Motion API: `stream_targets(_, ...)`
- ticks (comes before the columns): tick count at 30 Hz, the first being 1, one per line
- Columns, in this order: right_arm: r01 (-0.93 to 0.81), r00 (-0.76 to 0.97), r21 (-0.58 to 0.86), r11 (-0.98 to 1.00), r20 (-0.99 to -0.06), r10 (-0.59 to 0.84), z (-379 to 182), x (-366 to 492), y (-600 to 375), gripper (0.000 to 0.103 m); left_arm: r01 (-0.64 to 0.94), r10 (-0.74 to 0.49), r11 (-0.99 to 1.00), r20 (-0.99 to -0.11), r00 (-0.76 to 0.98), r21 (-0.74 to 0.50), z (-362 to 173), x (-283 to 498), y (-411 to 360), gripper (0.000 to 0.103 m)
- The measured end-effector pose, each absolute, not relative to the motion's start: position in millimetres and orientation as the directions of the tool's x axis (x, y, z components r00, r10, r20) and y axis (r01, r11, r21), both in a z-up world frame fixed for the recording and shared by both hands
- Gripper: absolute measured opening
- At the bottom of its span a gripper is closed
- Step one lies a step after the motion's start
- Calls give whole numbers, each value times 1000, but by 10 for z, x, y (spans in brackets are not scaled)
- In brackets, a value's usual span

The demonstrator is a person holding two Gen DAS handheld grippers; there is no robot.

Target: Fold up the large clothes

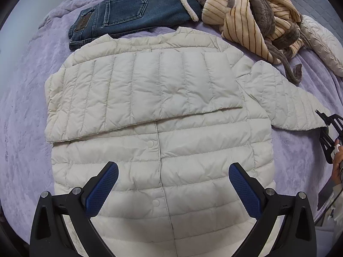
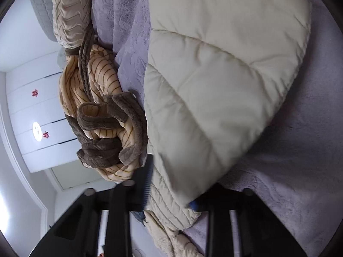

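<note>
A cream quilted puffer jacket (image 1: 158, 115) lies front-up on the purple bedspread (image 1: 23, 98). Its left sleeve is folded across the chest; its right sleeve (image 1: 285, 102) lies stretched out to the right. My left gripper (image 1: 173, 184) is open and empty, hovering over the jacket's lower front. My right gripper (image 1: 328, 128) is at the right sleeve's cuff. In the right wrist view the gripper (image 2: 171, 190) has its fingers on either side of the sleeve (image 2: 214, 85); the fabric fills the gap, and the view is blurred there.
Folded blue jeans (image 1: 133, 12) lie behind the jacket. A striped tan and brown fleece robe (image 1: 257, 15) is heaped at the back right, also in the right wrist view (image 2: 100, 115). A cream quilted pillow (image 1: 321, 45) lies at the far right.
</note>
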State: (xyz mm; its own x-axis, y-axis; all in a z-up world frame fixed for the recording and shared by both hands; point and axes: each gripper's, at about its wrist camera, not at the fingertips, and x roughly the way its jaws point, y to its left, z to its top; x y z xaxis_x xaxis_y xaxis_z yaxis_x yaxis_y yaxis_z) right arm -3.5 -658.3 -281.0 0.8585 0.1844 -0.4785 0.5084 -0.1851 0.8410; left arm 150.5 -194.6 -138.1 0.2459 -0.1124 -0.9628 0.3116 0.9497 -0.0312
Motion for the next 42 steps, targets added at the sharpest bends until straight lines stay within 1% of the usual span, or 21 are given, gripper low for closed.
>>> stream_targets(1, 496, 865, 849, -183, -467, 181, -2782, -21, -6582, 9, 309, -113, 951, -961, 251, -31, -1376, 1527, -1929, 103)
stream_targets(3, 493, 865, 860, -129, -470, 173, -2638, 31, -6565, 9, 307, -121, 951, -959, 257, -38, -1369, 1575, -1890, 103)
stream_targets(6, 461, 875, 886, -43, -446, 188, -2367, 157, -6487, 9, 297, -132, 953, -955, 264, -50, -1368, 1654, -1813, 103)
stream_targets(11, 421, 867, 898, 126, -440, 233, -1911, 523, -6255, 9, 254, -134, 965, -951, 280, -61, -1370, 1789, -1612, 103)
stream_targets(16, 370, 843, 884, 286, -448, 297, -1545, 1000, -5815, 9, 220, -159, 971, -945, 285, -97, -1385, 1916, -1350, 103)
stream_targets(17, 358, 832, 872, 333, -460, 309, -1462, 1112, -5702, 9, 217, -163, 971, -941, 295, -100, -1374, 1932, -1298, 103)
stream_targets(20, 307, 791, 801, 513, -514, 330, -1197, 1466, -5291, 9, 186, -122, 981, -933, 337, -61, -1365, 1988, -1125, 103)
stream_targets(25, 144, 704, 608, 781, -617, 351, -944, 2067, -4349, 9, 122, -133, 988, -928, 347, -96, -1437, 2108, -798, 103)
stream_targets(28, 9, 637, 469, 883, -683, 356, -1005, 2356, -3676, 9, 64, -123, 992, -916, 382, -106, -1452, 2158, -588, 103)
stream_targets(31, -90, 562, 346, 934, -756, 334, -1247, 2546, -3066, 9, 5, -117, 992, -904, 411, -126, -1476, 2216, -389, 103)
stream_targets(35, -149, 480, 239, 960, -831, 281, -1705, 2662, -2591, 9, -36, -108, 990, -894, 434, -137, -1522, 2305, -210, 103)
stream_targets(39, -175, 450, 131, 976, -871, 197, -1959, 2619, -2415, 9, -45, -114, 988, -890, 441, -149, -1579, 2396, -163, 103)
stream_targets(40, -179, 453, 105, 978, -874, 177, -1975, 2606, -2384, 11, -45, -117, 987, -889, 442, -153, -1590, 2414, -163, 103)
stream_targets(42, -181, 450, 80, 980, -879, 155, -1967, 2590, -2360, 32, -46, -124, 986, -887, 444, -161, -1603, 2434, -172, 103)
